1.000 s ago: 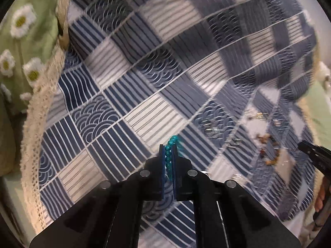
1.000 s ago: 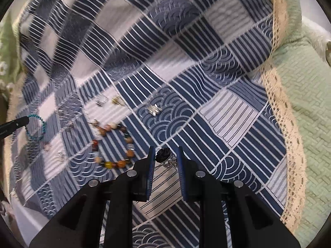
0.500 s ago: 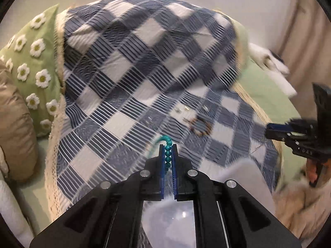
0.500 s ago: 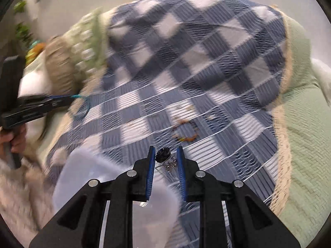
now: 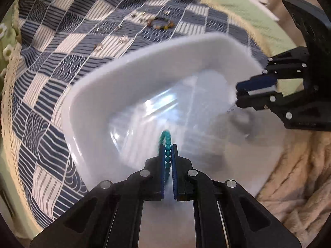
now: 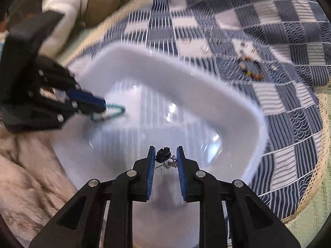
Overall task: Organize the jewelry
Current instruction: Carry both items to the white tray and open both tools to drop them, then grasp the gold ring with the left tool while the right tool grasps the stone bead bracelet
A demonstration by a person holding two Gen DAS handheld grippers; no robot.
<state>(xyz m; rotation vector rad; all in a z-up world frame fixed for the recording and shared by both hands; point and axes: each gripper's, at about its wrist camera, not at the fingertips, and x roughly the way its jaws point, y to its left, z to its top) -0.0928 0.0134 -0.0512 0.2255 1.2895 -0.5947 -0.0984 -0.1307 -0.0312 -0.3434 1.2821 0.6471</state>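
A white plastic bin (image 5: pixel 144 62) sits at the near edge of the blue checked quilt; it also shows in the right wrist view (image 6: pixel 186 78). My left gripper (image 5: pixel 168 150) is shut on a teal bead bracelet (image 5: pixel 166 138) and holds it over the bin's inside. It also shows in the right wrist view (image 6: pixel 101 106), with the bracelet (image 6: pixel 112 113) hanging from it. My right gripper (image 6: pixel 165 157) is shut on a dark flower earring (image 6: pixel 163 154) with silver bits, over the bin. It enters from the right in the left wrist view (image 5: pixel 240 91).
A multicolour bead bracelet (image 5: pixel 160 23) and several small silver pieces (image 5: pixel 122 39) lie on the quilt (image 5: pixel 62 41) beyond the bin; they also show in the right wrist view (image 6: pixel 251 67). A fluffy beige blanket (image 5: pixel 300 175) lies in front.
Both grippers have pulled back from the quilt and swung down over the white bin, each still holding its piece. The bin now fills both views.
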